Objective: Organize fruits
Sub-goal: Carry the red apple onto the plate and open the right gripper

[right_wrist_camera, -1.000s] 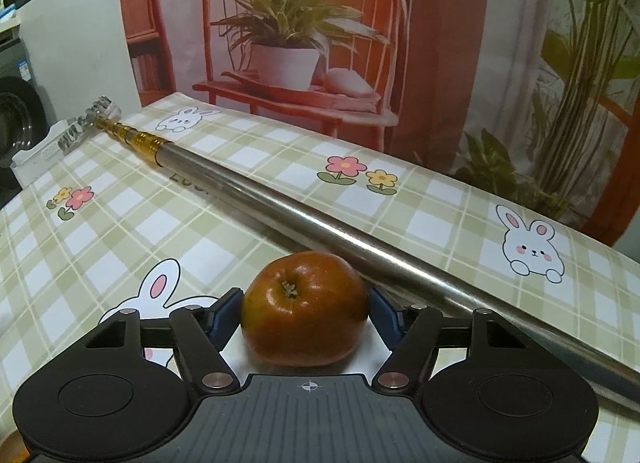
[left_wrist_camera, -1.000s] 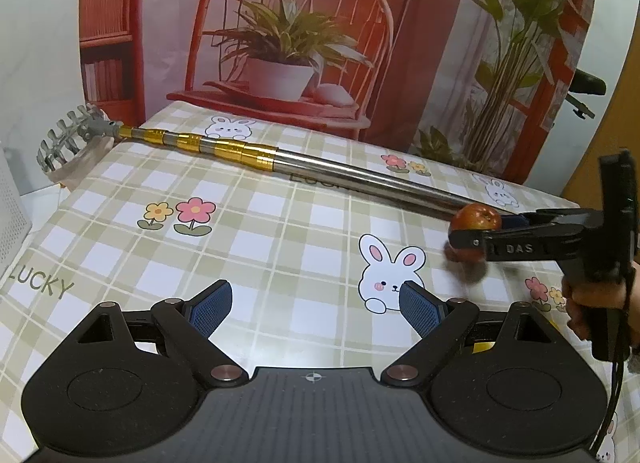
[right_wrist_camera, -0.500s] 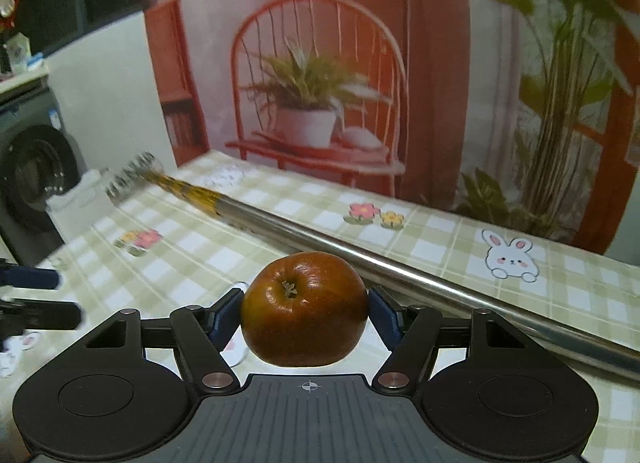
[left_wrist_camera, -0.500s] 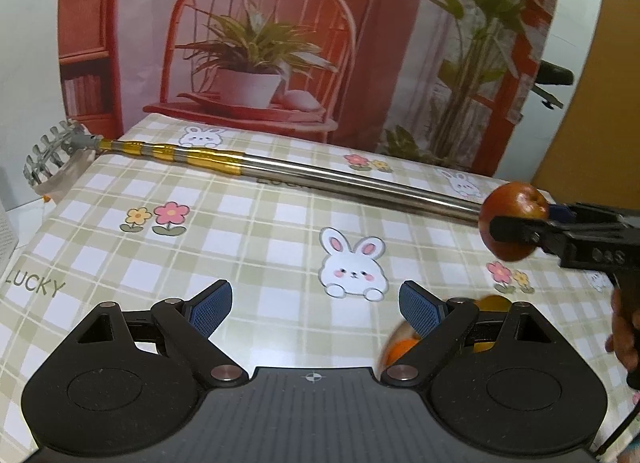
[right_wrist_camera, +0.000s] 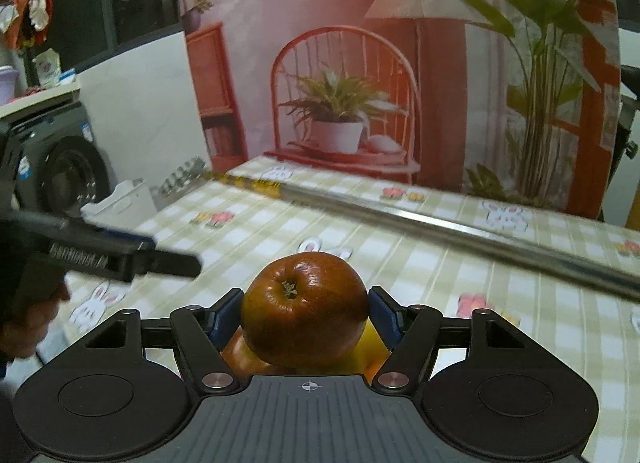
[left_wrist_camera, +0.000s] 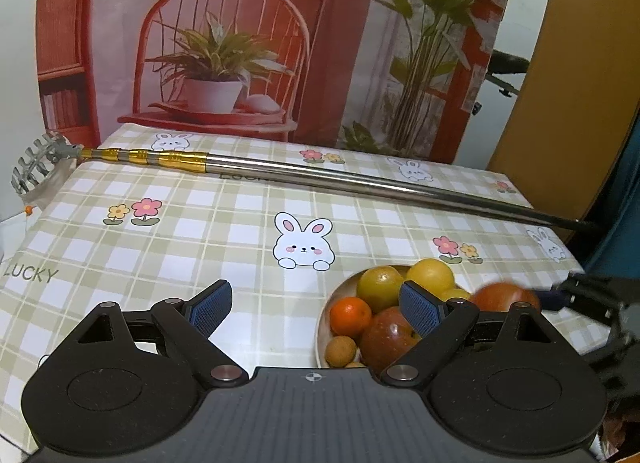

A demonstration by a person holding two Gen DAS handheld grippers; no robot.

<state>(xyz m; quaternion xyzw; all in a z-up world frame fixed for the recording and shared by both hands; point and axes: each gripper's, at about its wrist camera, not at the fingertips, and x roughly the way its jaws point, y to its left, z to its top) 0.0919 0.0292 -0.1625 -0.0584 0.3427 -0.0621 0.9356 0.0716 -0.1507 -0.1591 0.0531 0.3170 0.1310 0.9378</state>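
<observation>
Now my right claw [right_wrist_camera: 306, 317] grips the red apple [right_wrist_camera: 304, 309], stem up, directly above the fruit bowl [left_wrist_camera: 326, 315] on the counter [left_wrist_camera: 200, 231], while my left claw [left_wrist_camera: 316, 303] hangs open and empty beside it.

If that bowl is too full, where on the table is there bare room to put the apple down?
Bare cloth lies between the long pole and the bowl, around the rabbit print, and left toward the LUCKY lettering. The bowl itself is crowded with fruit.

pole [left_wrist_camera: 360, 183] – across tablecloth [left_wrist_camera: 200, 231] | washing machine [right_wrist_camera: 68, 179] – left
</observation>
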